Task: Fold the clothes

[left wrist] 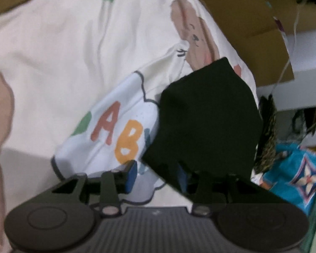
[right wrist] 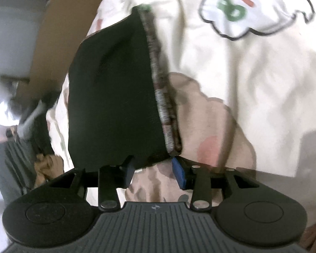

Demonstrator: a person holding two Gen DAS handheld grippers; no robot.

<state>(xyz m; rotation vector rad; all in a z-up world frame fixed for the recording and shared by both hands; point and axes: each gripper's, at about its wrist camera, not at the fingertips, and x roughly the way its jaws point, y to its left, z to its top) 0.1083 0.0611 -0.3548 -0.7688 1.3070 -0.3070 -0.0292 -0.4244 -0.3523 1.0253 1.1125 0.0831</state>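
Now black garment [right wrist: 113, 97] edge, cream sheet [right wrist: 252, 80]

Open room: the cream printed sheet [left wrist: 52, 52] lies broad and bare to the left of the black cloth [left wrist: 208, 113].
In front of left gripper [left wrist: 157, 176]: the black cloth covers one finger.
In front of right gripper [right wrist: 152, 171]: the same black cloth [right wrist: 113, 94] fills the way ahead.
Far edge: cardboard box [left wrist: 242, 10] stands beside the sheet.
Beyond the edge: clutter, blue patterned bag [left wrist: 301, 179].
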